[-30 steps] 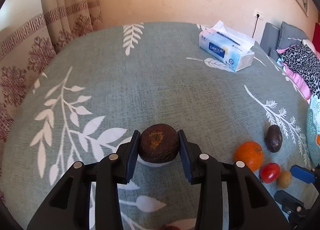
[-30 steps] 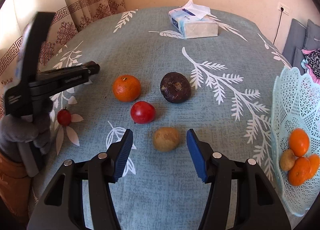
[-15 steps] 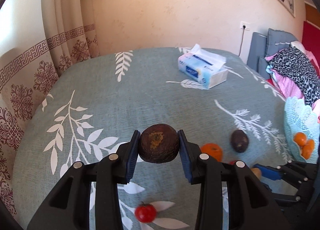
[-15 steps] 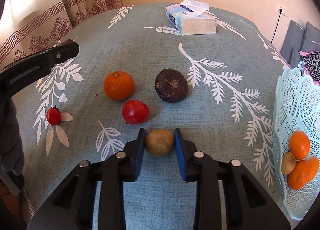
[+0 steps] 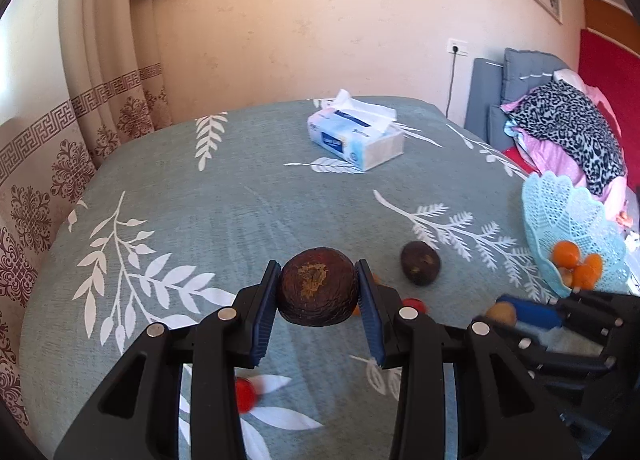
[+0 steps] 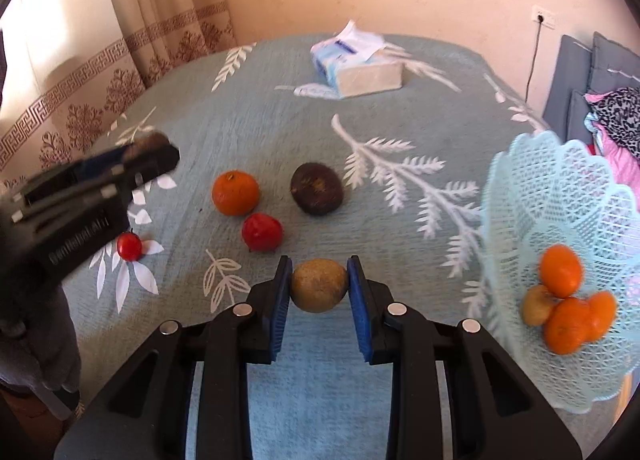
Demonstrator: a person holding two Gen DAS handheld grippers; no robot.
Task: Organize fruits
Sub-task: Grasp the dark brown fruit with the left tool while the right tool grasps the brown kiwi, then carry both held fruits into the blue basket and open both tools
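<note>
My left gripper is shut on a dark brown fruit and holds it above the table. It shows blurred at the left of the right wrist view. My right gripper is shut on a small tan fruit, lifted just off the cloth. It shows at the right of the left wrist view. On the cloth lie an orange, a red fruit, another dark brown fruit and a small red tomato. A pale blue lace basket at the right holds several oranges and a tan fruit.
A tissue box stands at the far side of the table, which has a green cloth with white leaves. Curtains hang at the left. Pillows and clothes lie at the right behind the basket.
My right gripper shut on the tan fruit and raised it slightly. My left gripper rose with the dark brown fruit and moved right, toward the basket side.
</note>
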